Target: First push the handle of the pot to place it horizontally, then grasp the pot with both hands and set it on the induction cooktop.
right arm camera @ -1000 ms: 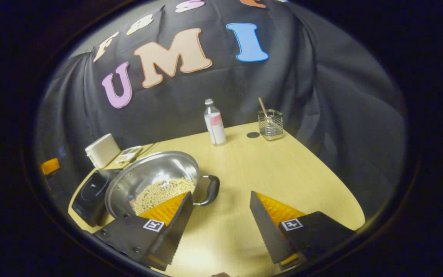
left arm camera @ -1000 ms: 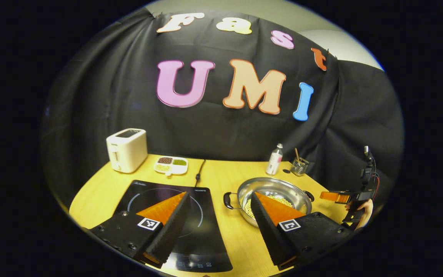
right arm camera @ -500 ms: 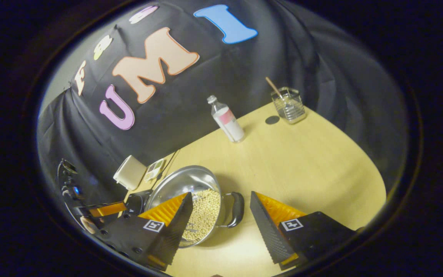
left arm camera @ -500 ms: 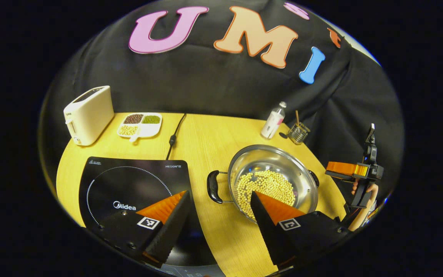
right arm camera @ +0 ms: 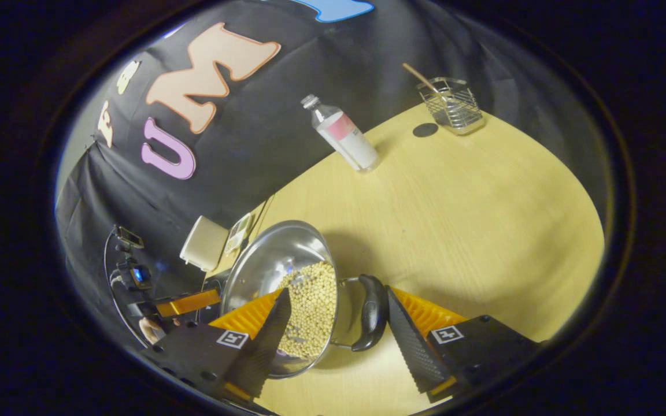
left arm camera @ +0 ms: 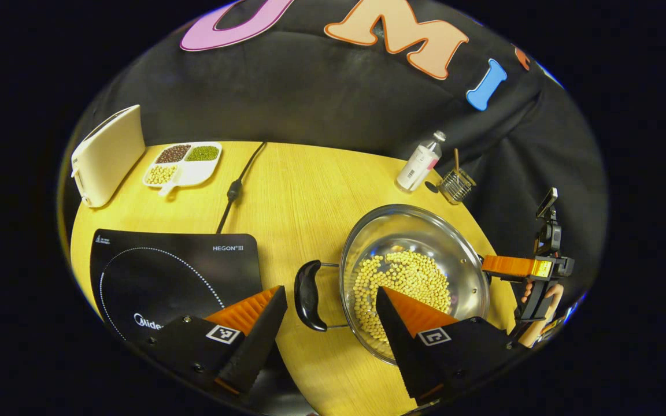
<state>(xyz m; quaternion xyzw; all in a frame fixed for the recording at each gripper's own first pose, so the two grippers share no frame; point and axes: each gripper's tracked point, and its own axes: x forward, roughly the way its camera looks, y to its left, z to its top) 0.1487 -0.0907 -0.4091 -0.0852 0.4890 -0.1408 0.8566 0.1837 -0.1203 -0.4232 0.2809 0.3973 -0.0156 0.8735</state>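
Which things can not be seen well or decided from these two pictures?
- Left gripper view: the induction cooktop has its near part covered by the left gripper; controls hidden.
- Left gripper view: the pot has its near rim behind a finger.
- Right gripper view: whether a finger of the right gripper touches the pot handle cannot be told.
- Right gripper view: the toaster is too small for detail.
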